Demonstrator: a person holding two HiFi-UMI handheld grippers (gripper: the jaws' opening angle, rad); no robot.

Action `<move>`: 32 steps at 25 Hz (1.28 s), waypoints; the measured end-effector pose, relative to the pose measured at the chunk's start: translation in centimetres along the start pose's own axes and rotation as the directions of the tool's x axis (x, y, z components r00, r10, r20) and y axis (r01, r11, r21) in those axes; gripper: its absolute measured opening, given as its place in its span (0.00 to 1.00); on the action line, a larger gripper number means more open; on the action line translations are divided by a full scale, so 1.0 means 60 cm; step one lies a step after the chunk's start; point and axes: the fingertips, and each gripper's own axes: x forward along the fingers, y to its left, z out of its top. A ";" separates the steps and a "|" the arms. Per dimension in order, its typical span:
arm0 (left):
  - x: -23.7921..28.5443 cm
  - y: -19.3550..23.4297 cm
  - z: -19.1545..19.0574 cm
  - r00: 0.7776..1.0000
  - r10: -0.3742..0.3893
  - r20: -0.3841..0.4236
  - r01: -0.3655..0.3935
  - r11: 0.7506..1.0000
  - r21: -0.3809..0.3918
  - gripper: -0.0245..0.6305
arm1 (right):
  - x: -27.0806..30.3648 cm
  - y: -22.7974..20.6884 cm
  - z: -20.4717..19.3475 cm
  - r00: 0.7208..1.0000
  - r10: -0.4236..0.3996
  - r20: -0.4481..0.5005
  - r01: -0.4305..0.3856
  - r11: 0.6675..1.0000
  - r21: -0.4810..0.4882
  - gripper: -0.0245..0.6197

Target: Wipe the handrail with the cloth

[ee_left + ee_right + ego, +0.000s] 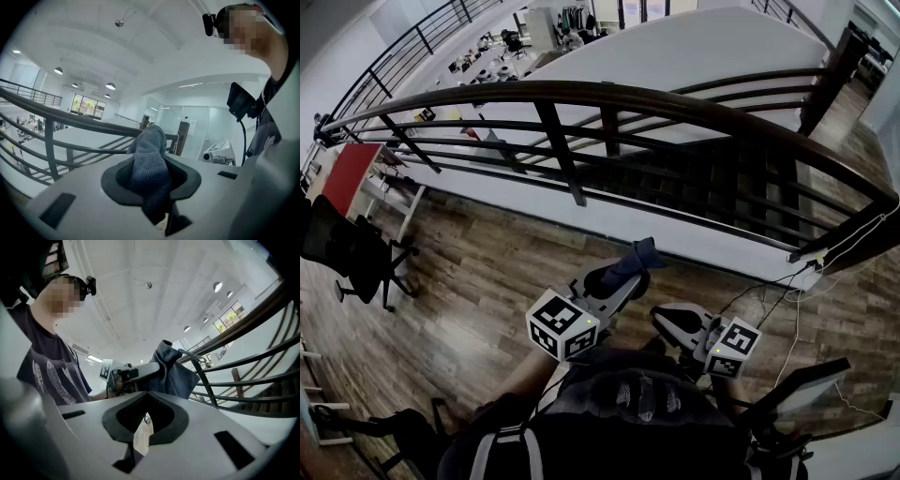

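Two hand-held grippers are in view, the left hand-held gripper (623, 277) and the right hand-held gripper (664, 319); each bears one cube with square markers, a left cube (562, 325) and a right cube (731, 347), making two. There is one grey cloth (637, 255); one dark curved handrail (609, 94); one black office chair (347, 248); one person (51, 352), seen in both gripper views.

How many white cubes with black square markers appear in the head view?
2. One marker cube rides on the left gripper, lower centre, gripping the grey-blue cloth; the other cube on the right gripper beside it. None seems hidden.
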 end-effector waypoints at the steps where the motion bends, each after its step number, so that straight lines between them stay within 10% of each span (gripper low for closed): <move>1: 0.014 -0.006 0.005 1.000 -0.011 0.021 0.011 1.000 -0.011 0.18 | -0.016 -0.012 0.008 1.000 0.005 0.023 -0.005 1.000 0.000 0.04; 10: 0.108 0.027 0.053 0.997 -0.022 0.071 0.020 0.999 0.036 0.18 | -0.048 -0.103 0.053 1.000 0.020 -0.020 -0.021 0.999 -0.047 0.04; 15: 0.121 0.195 0.127 0.983 0.134 0.129 -0.158 0.967 0.198 0.18 | -0.006 -0.166 0.101 0.999 -0.031 0.026 0.031 0.999 0.006 0.04; 18: 0.104 0.404 0.214 0.934 0.310 0.177 -0.348 0.901 0.260 0.18 | 0.046 -0.213 0.116 0.998 -0.070 -0.008 0.070 0.997 0.022 0.04; 21: 0.110 0.658 0.316 0.840 0.512 0.178 -0.542 0.805 0.244 0.18 | 0.093 -0.286 0.141 0.983 -0.167 -0.074 0.169 0.985 0.018 0.04; 25: 0.158 0.932 0.339 0.759 0.651 -0.011 -0.640 0.749 0.175 0.18 | 0.149 -0.343 0.194 0.971 -0.237 -0.028 0.237 0.971 0.018 0.04; 29: 0.184 1.033 0.323 0.655 0.741 -0.148 -0.701 0.669 0.248 0.18 | 0.101 -0.376 0.218 0.946 -0.323 -0.025 0.324 0.945 0.039 0.04; 32: 0.246 1.001 0.354 0.675 0.719 -0.164 -0.684 0.694 0.227 0.18 | 0.029 -0.406 0.268 0.938 -0.345 0.022 0.338 0.930 0.141 0.04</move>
